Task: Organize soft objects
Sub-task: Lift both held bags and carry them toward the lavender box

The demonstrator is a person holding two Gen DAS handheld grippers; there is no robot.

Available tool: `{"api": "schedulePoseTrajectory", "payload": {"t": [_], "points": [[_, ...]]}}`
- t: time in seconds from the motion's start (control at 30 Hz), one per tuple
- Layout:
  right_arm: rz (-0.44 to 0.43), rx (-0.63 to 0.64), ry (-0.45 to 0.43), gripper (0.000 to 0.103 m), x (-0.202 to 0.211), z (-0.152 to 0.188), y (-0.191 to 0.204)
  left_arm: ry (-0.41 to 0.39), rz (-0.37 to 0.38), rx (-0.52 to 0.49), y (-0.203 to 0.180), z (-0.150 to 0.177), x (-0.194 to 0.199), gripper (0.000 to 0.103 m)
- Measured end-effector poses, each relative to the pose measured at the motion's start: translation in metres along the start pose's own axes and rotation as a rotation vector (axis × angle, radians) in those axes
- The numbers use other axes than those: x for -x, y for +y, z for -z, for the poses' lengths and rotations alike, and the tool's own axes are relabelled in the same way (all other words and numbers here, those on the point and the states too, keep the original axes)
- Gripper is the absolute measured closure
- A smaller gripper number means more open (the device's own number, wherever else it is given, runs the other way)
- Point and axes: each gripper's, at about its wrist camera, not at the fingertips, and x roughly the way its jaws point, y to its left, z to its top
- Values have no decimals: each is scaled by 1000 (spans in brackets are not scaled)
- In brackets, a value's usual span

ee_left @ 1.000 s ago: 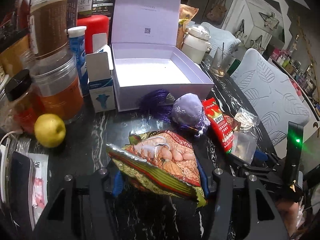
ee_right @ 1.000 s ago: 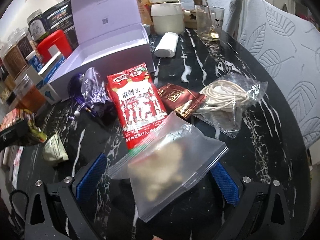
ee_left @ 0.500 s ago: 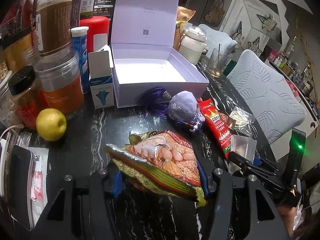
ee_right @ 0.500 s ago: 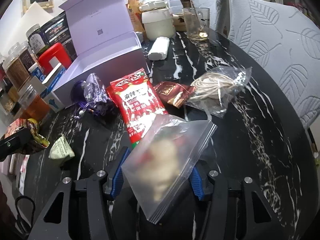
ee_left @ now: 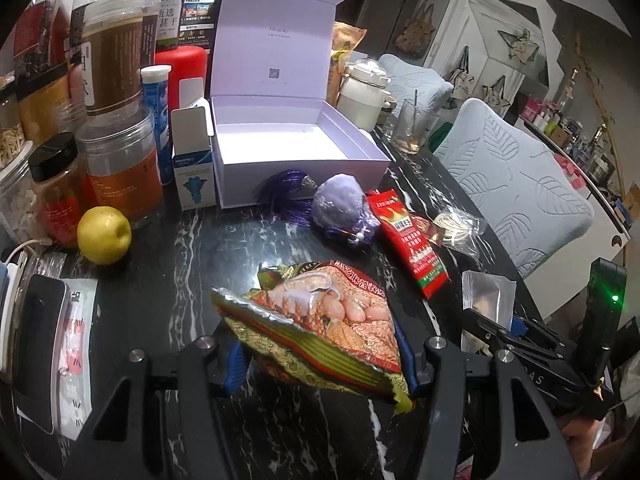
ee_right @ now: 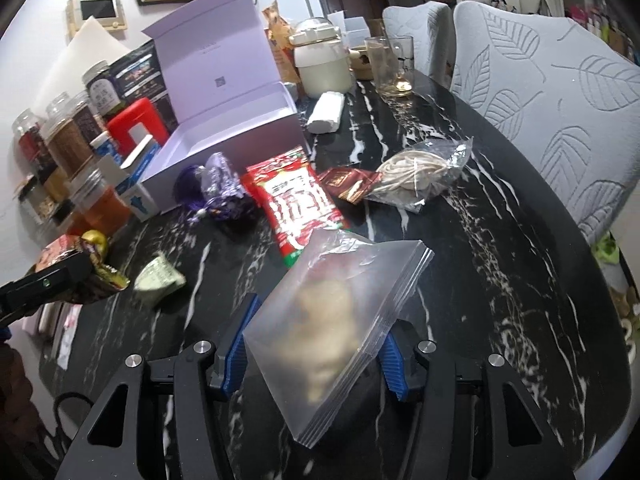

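Snack packet [ee_left: 320,328], the printed foil one, sits clamped crosswise in my left tongs [ee_left: 322,356], both blue pads pressing its sides, and it is lifted off the dark marbled surface [ee_left: 208,248]. My right tongs [ee_right: 316,354] are clenched on the frosted zip bag [ee_right: 336,320], which holds something pale; the blur keeps me from telling what it is, possibly a lump of food. Ahead of both stands the open lilac box [ee_left: 296,148], its lid upright and its inside bare. Between the tongs and the box's front wall lie a purple pouch [ee_left: 344,204] with its tassel, and a red packet [ee_left: 408,248] just beside it. To the right of those lie a small dark red sachet [ee_right: 348,184] and a clear bag of pale cord [ee_right: 420,172], touching each other. A green wrapped piece [ee_right: 158,276] lies alone near my left tongs. Jars [ee_left: 120,168], a small carton [ee_left: 194,168] and a yellow apple [ee_left: 104,234] crowd the box's left side.
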Motion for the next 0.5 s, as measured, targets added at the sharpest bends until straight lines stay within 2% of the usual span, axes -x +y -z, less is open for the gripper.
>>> {"api": "schedulePoseTrajectory", "payload": {"t": [0.3, 0.5], "points": [[-52, 64, -16, 48, 23, 16, 20, -18, 11, -8, -10, 12, 17, 46], [-79, 131, -39, 48, 39, 14, 38, -34, 18, -15, -15, 10, 21, 46]]}}
